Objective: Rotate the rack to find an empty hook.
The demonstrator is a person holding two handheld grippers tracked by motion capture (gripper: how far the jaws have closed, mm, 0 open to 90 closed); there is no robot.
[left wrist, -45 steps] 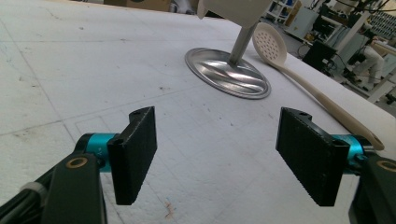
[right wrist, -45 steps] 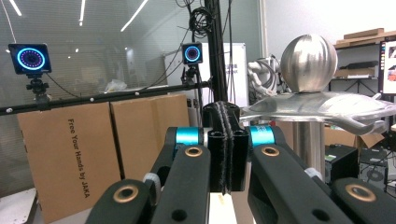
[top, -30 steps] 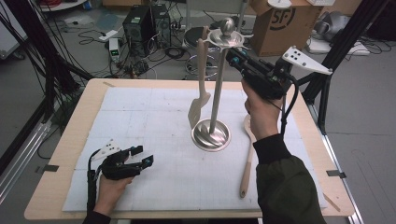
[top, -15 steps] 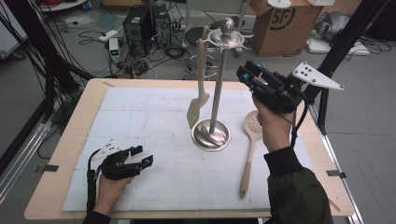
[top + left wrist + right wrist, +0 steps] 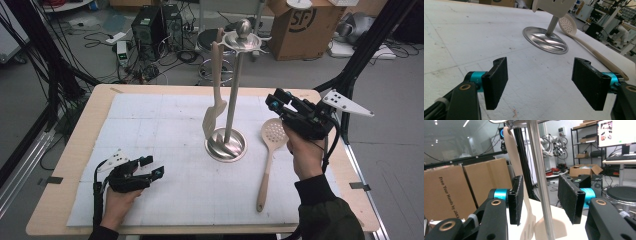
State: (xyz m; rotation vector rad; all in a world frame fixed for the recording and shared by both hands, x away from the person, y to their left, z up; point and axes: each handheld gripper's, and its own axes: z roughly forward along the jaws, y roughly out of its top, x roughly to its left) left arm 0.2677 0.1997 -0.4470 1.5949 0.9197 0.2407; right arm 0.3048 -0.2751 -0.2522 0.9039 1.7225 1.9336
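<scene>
Wooden spatula [image 5: 517, 170] top cut off beyond empty, parted right claw [image 5: 543, 200]; left claw [image 5: 544, 85] likewise released.

I see beige perforated skimmer [image 5: 273, 133] left of my black right gripper [image 5: 274, 101]; silver stand [image 5: 231, 107]; white gridded mat [image 5: 165, 135].

A cardboard box [image 5: 300, 27] on the floor beyond the desk's [image 5: 60, 200] far edge carries a black round mark with the letters "SF". Seen from the right tool's camera, another cardboard box [image 5: 446, 195] left of the metal stand's pole [image 5: 540, 182] bears sideways print, "Free Your Hands by JAK...", though its end is cut off and may read otherwise.
</scene>
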